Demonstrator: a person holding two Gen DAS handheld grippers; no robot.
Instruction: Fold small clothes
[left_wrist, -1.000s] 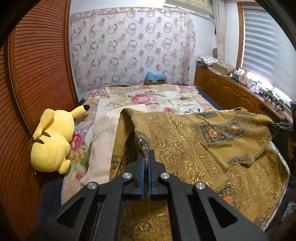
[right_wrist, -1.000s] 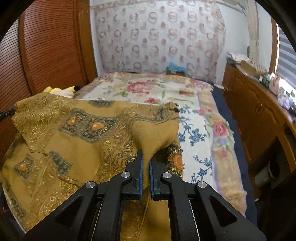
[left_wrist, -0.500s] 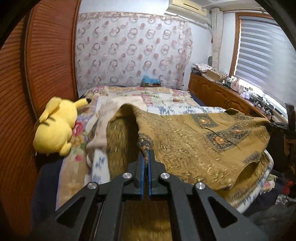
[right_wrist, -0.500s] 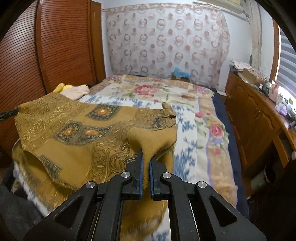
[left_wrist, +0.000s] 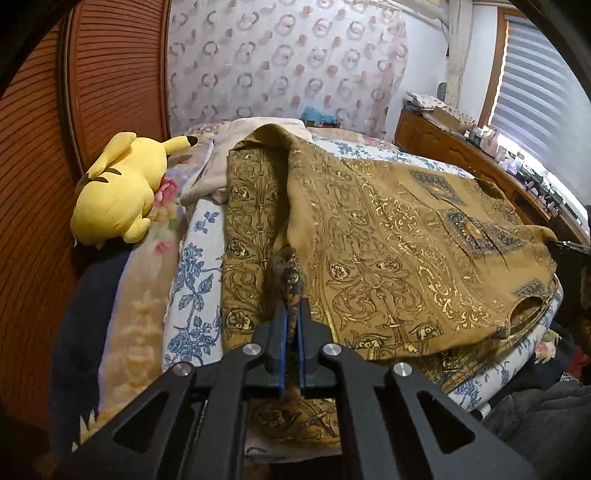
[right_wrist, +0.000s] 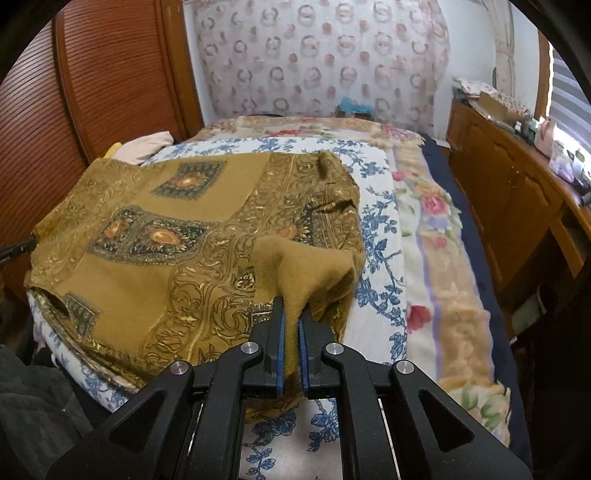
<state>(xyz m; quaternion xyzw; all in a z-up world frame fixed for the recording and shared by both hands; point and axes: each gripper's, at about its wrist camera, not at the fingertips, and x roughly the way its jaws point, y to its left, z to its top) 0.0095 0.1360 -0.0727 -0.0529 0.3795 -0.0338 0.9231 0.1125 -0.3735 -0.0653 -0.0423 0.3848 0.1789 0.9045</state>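
At the far left of the left wrist view a yellow plush toy (left_wrist: 118, 188) lies against the wooden wardrobe (left_wrist: 33, 166), well clear of the work. Next to it a cream garment (left_wrist: 221, 162) sits bunched on the floral blanket (left_wrist: 192, 280), apparently waiting its turn.

The gold patterned garment (left_wrist: 388, 251) covers the middle of the bed (right_wrist: 443, 266), near its foot. The left gripper (left_wrist: 291, 314) is clamped on one edge of this garment, with a dark twisted bit of cloth squeezed between its blue pads. The top layer looks doubled over a lower one, and its lower border hangs a little past the bed's edge.

To the right, the right gripper (right_wrist: 290, 314) is pinched on the opposite corner, where the plain brown underside is turned up between its jaws. The cloth between the two grippers lies fairly flat, with some rumpling near that corner.

Judged from this, one fold of the gold garment is being laid down and is nearly settled. Releasing it, smoothing it and any further folds remain, and the cream garment looks untouched. Along the right wall a wooden cabinet (right_wrist: 509, 192) holds clutter.
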